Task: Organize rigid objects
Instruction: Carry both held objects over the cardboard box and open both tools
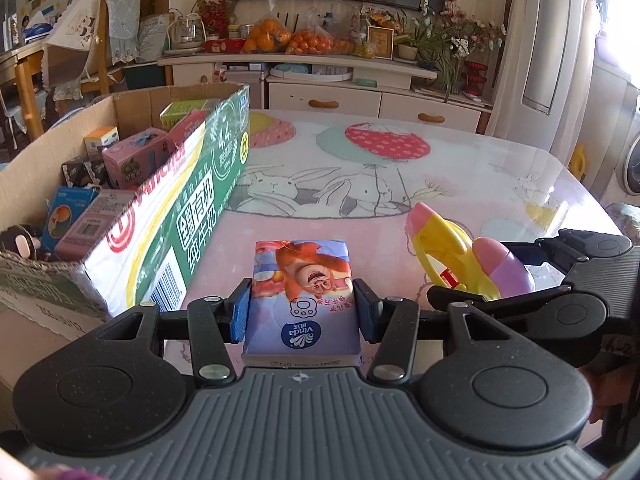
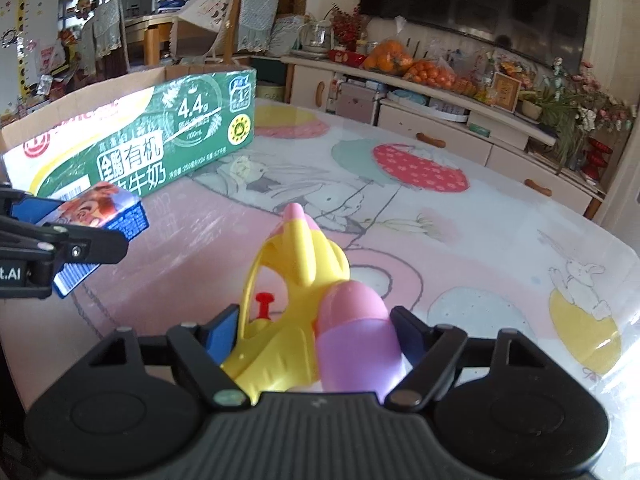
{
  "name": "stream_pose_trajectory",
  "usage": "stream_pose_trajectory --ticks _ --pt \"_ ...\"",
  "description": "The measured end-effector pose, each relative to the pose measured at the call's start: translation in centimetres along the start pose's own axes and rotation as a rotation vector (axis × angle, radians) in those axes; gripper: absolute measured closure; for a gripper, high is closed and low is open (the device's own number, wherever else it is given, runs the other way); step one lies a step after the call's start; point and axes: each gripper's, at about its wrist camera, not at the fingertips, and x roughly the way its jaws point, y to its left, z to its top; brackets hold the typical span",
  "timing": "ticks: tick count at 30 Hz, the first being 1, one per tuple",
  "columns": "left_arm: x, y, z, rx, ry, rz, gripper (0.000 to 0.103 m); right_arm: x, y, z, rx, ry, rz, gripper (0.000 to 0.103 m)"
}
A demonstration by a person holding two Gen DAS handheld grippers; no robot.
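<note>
Right, the wide table [image 2: 500,240] under its glossy pink cloth printed with rabbits and balloons carries everything here, and the landmark on it is the big open cardboard milk carton box with green and white printed sides [image 1: 192,216]. That box sits at the table's left side, and inside it lies a jumble of small cartons, among them a pink one [image 1: 134,158] and a blue one [image 1: 64,216]. Just to the right of the box, close to its printed long side, is the left gripper [image 1: 302,308], black arms with blue pads, and those pads press on both flanks of a flat purple tissue pack with an orange cartoon bear on top [image 1: 302,292]; from the right wrist camera the pack [image 2: 102,210] looks raised off the cloth, tilted, in front of the box's green face. Further right of the box, well apart from it, lies a yellow plastic toy water gun with pink and lilac rounded tanks [image 2: 316,308], resting on the cloth with its pink tip pointing away. The right gripper [image 2: 316,330] straddles the gun's rear end, blue pads standing on either side of it; whether they squeeze the plastic yet I cannot tell.
</note>
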Motion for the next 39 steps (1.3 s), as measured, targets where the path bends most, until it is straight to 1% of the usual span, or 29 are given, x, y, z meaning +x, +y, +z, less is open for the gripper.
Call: stream_pose_trajectory --ticks 7,14,20,25,31,39 --pt "-2.0 1.2 0.6 0.003 -0.036 0.023 0.039 -1.5 0.3 1.0 0.065 -0.03 -0.064 0.024" --pt "-4.0 3.6 1.5 -0.029 -0.071 0.081 0.039 -2.7 1.2 2.8 0.109 -0.066 -0.076 0.024" --pt "-5.0 5.9 2.5 -0.055 -0.096 0.135 0.039 -3.3 2.8 5.4 0.101 -0.116 -0.062 0.024" --pt "-5.1 7.0 3.7 -0.067 -0.109 0.181 0.039 -3.3 4.7 7.8 0.073 -0.156 -0.039 0.024" --pt "-4.7 8.1 5.2 -0.084 -0.123 0.223 0.039 -2.8 6.7 10.6 0.039 -0.191 0.0 0.023" --pt "-3.1 10.5 6.6 -0.118 -0.113 0.252 0.039 -0.9 9.3 14.2 -0.006 -0.214 0.063 0.023"
